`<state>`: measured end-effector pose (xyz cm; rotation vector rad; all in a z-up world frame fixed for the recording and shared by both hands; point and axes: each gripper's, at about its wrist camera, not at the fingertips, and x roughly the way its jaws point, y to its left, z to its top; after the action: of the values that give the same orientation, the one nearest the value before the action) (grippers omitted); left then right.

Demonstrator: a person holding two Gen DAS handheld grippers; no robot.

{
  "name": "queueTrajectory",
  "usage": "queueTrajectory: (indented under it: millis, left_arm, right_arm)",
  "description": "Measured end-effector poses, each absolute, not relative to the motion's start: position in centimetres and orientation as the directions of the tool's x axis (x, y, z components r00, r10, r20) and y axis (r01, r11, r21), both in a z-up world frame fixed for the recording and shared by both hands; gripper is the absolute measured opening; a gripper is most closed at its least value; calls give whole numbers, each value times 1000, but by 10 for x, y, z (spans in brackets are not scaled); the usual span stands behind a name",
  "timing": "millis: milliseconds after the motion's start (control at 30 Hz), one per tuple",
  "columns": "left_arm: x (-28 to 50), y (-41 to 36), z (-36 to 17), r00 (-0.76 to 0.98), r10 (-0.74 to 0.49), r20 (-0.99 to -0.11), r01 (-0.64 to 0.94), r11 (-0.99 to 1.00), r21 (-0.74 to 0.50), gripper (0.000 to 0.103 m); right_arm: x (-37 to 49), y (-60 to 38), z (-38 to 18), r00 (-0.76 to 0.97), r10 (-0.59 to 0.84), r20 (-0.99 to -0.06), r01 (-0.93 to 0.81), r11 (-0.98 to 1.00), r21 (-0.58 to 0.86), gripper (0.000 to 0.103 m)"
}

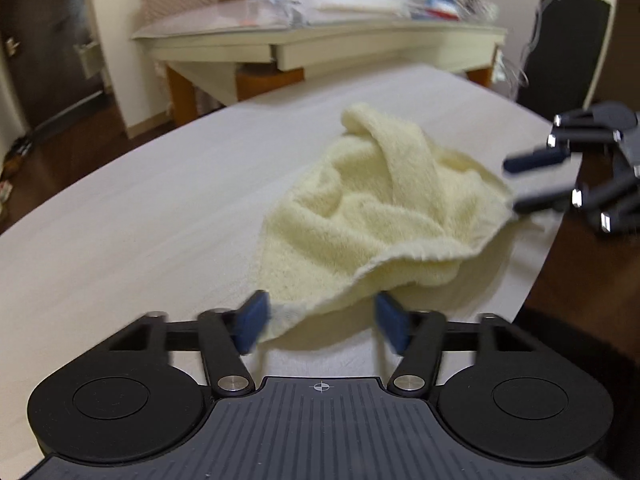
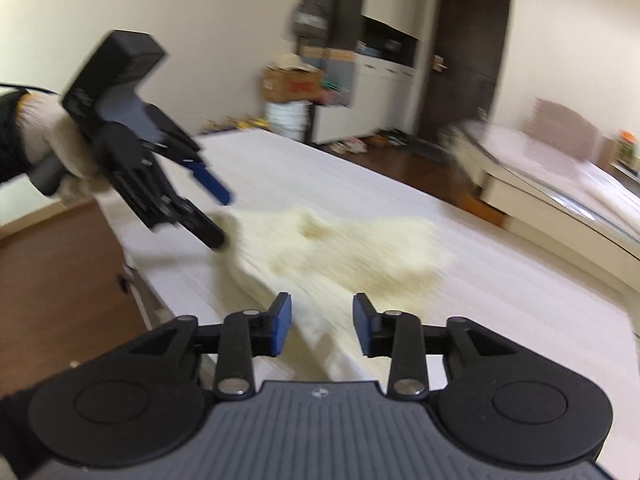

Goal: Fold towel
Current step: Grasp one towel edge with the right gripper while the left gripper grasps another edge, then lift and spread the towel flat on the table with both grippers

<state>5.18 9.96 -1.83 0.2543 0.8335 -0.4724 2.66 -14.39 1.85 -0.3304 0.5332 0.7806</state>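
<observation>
Writing: none readable; the red print on the brown cardboard box (image 2: 294, 84) by the far wall is too blurred to make out.
Containers: that box holds pale crumpled stuff I cannot identify; a white bucket (image 2: 289, 118) stands below it, contents hidden.
Towel: the pale yellow terry towel (image 1: 372, 208) lies crumpled in a heap on the white wood-grain table (image 1: 120, 240), near its right edge.
Left gripper (image 1: 320, 322): jaws partway apart, a towel corner between the blue pads, not pinched.
Right gripper (image 2: 322, 324): jaws partway apart over the towel's near edge, not pressing it.
Hard to see: the right wrist view is smeared; a white-gloved hand (image 2: 60, 148) is partly cut off.
</observation>
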Motion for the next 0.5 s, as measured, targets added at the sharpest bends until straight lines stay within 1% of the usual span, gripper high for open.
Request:
queueTrajectory:
  millis: [67, 167, 300, 367, 433, 500]
  left_arm:
    - [52, 96, -19, 573, -302, -762, 519, 853, 52, 56]
    - [54, 93, -22, 572, -286, -769, 533, 842, 84, 48]
    - [51, 92, -20, 579, -267, -770, 529, 842, 106, 22]
    - [46, 93, -18, 578, -271, -770, 531, 841, 103, 18]
    - [36, 90, -18, 574, -270, -773, 545, 831, 115, 17]
    - [29, 89, -18, 570, -264, -778, 551, 825, 123, 17]
  right_arm:
    - [35, -156, 19, 598, 567, -566, -710, 703, -46, 39]
    - [52, -171, 23, 604, 578, -549, -667, 744, 49, 52]
    - [84, -167, 19, 599, 580, -552, -628, 768, 125, 52]
    - [94, -166, 14, 584, 588, -559, -624, 766, 154, 52]
    - [105, -162, 11, 568, 594, -569, -624, 762, 173, 50]
    - [115, -154, 5, 547, 600, -584, -636, 751, 177, 46]
